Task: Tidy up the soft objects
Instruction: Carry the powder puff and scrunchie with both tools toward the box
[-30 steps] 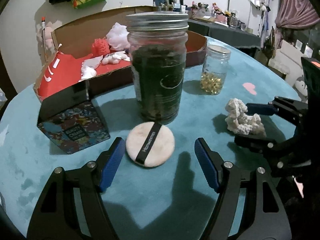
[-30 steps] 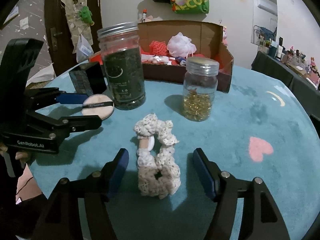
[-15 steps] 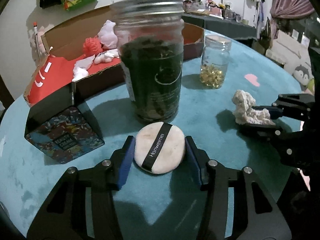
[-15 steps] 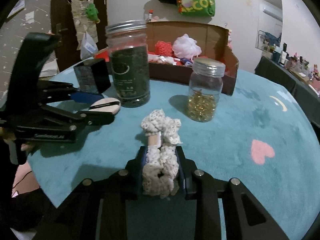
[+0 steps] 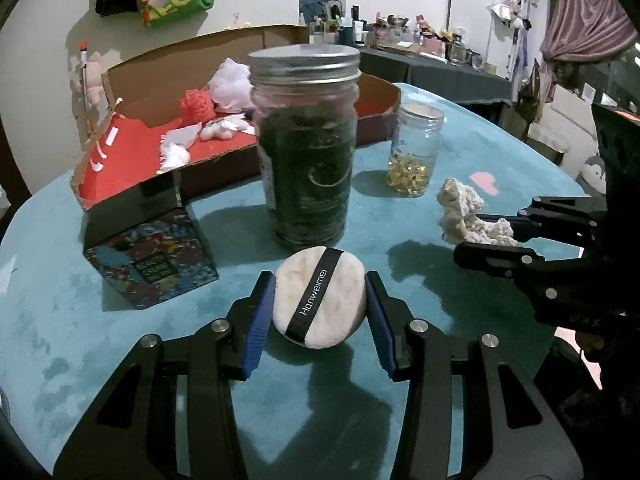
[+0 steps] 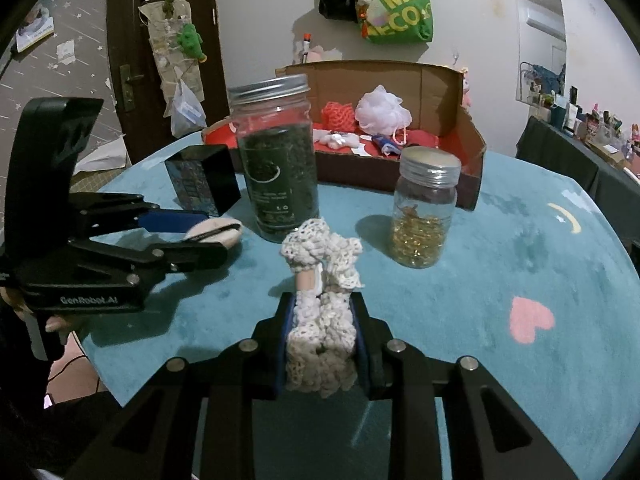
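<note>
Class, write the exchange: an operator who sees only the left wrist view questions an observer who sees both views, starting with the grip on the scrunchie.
Operator: Does the right tool grip the scrunchie on both sides?
Observer: Yes. Its jaws have just been closing, and they now press the scrunchie from left and right.
Operator: Any mark on the cloth besides the pink heart?
Observer: A yellow crescent, farther off than the heart.

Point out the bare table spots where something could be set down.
Free: the teal table right of the small jar, around the pink heart; also the near-left edge before the patterned tin. Crowded: between the tall jar, small jar and cardboard box.
</note>
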`<act>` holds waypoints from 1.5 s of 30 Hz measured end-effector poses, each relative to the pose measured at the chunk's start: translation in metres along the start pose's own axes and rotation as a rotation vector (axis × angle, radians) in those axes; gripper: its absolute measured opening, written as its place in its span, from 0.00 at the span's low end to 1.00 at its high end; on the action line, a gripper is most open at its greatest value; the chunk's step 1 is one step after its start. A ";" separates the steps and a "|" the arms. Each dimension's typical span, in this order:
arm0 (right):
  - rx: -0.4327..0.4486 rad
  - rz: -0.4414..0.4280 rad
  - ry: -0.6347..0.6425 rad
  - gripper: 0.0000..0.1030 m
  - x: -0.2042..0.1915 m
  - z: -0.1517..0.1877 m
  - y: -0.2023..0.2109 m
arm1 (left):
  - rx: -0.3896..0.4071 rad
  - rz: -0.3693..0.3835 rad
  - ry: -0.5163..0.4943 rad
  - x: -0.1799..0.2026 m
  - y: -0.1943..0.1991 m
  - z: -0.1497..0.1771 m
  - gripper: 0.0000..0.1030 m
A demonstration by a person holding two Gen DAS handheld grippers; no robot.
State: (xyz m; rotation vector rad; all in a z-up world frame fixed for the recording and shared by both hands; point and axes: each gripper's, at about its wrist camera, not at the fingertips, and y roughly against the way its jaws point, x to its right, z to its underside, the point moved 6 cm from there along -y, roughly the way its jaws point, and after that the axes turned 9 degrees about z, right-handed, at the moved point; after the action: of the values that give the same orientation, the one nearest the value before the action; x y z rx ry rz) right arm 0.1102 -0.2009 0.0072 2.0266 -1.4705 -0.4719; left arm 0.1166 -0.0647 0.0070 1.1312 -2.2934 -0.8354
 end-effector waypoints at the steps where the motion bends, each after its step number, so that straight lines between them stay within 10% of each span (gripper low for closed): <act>1: 0.000 0.003 -0.001 0.28 0.000 0.000 0.001 | 0.001 -0.005 0.002 -0.001 0.002 0.000 0.41; 30: -0.092 0.186 -0.076 0.28 0.095 -0.018 -0.011 | -0.052 -0.230 0.140 -0.124 0.050 0.021 0.41; 45: -0.082 0.176 -0.006 0.28 0.118 -0.062 -0.029 | -0.060 -0.209 0.042 -0.161 0.047 -0.014 0.42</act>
State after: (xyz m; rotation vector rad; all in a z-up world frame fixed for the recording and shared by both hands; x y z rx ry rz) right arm 0.2071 -0.2899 0.0426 1.8156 -1.5899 -0.4573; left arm 0.1906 0.0850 0.0290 1.3654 -2.1271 -0.9409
